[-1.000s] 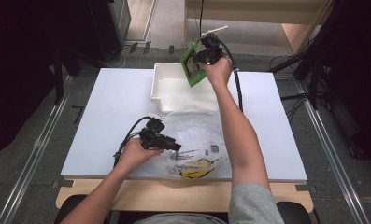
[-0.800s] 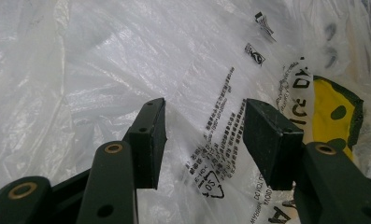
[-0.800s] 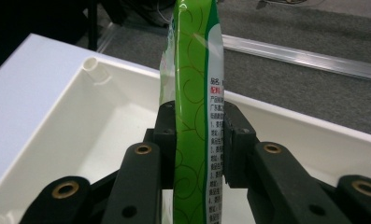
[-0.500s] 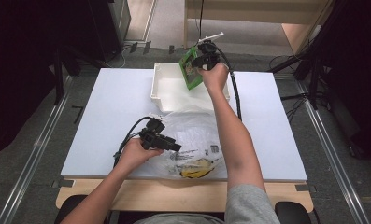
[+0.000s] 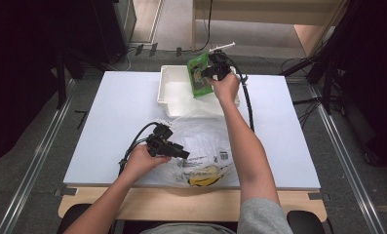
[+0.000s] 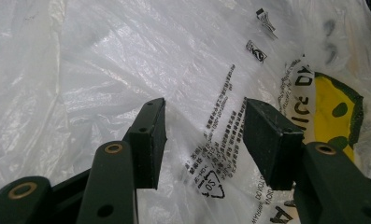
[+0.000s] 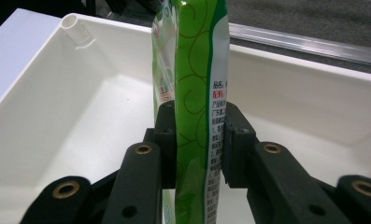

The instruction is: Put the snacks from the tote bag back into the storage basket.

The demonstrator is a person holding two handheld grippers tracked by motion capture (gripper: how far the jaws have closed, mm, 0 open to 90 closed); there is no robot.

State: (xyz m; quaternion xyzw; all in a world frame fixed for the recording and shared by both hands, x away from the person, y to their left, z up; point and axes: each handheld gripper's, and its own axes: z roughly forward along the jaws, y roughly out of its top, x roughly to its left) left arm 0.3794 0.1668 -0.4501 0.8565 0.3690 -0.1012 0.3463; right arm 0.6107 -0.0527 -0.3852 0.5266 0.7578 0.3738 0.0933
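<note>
High view shows the person's right arm stretched far forward across the white table (image 5: pixel 108 122), the hand wrapped around the right gripper (image 5: pixel 211 73) above the white rectangular plastic bin (image 5: pixel 169 100) at the table's far edge. Right gripper view has its two black jaws pressed against both faces of a flat green printed snack pouch (image 7: pixel 199 93), which stands on edge between them over the bin's hollow. The left forearm comes in from the near edge, bent inward, with the hand around the left gripper (image 5: pixel 183 153) resting at the near side of a crumpled translucent white plastic bag (image 5: pixel 205 141). Left gripper view shows its jaws parted with a clear gap, hovering just over the bag's printed film, clamping nothing.
</note>
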